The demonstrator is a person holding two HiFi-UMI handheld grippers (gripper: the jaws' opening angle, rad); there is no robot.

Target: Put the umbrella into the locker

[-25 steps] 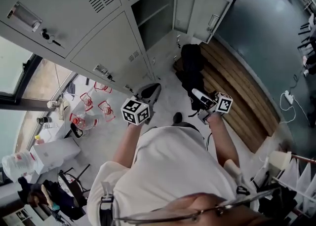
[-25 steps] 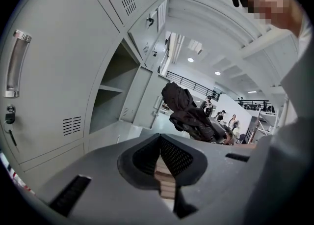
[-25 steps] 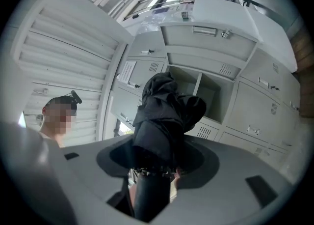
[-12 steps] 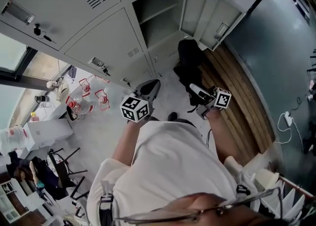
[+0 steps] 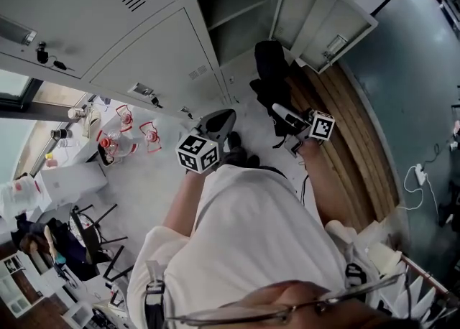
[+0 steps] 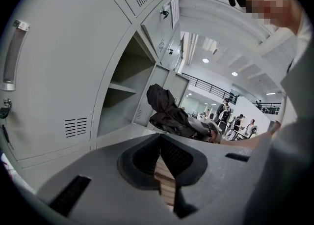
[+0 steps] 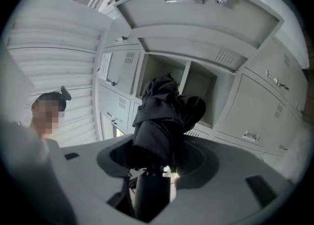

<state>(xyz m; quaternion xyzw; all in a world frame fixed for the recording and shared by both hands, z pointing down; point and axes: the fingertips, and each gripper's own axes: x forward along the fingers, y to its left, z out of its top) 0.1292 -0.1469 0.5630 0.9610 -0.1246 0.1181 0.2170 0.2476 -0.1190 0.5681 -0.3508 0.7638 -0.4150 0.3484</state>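
- Head view: the bank of grey lockers [image 5: 136,40] sits closer than a second ago, and the open compartment [image 5: 241,15] with its swung-out door [image 5: 338,29] has slid toward the middle of the picture. I judge that the person is closing in on it.
- The folded black umbrella [image 5: 272,80] has come up with that approach. Its top now reaches the lower edge of the open compartment, but it is still outside, so the insertion is not yet done.
- The right gripper [image 7: 154,170] stays clamped on the umbrella's lower end, with the bundle standing up from its jaws toward the opening. Next it probably needs a forward push over the sill.
- The left gripper [image 6: 159,153] has its jaws together on nothing and trails beside the umbrella, taking no part.
- Underfoot is a pale floor [image 5: 162,184], and a strip of wooden planking [image 5: 352,133] runs along the right.
- Clear bottles with red handles [image 5: 122,137] stand by the locker base at left, well apart from the path to the compartment.
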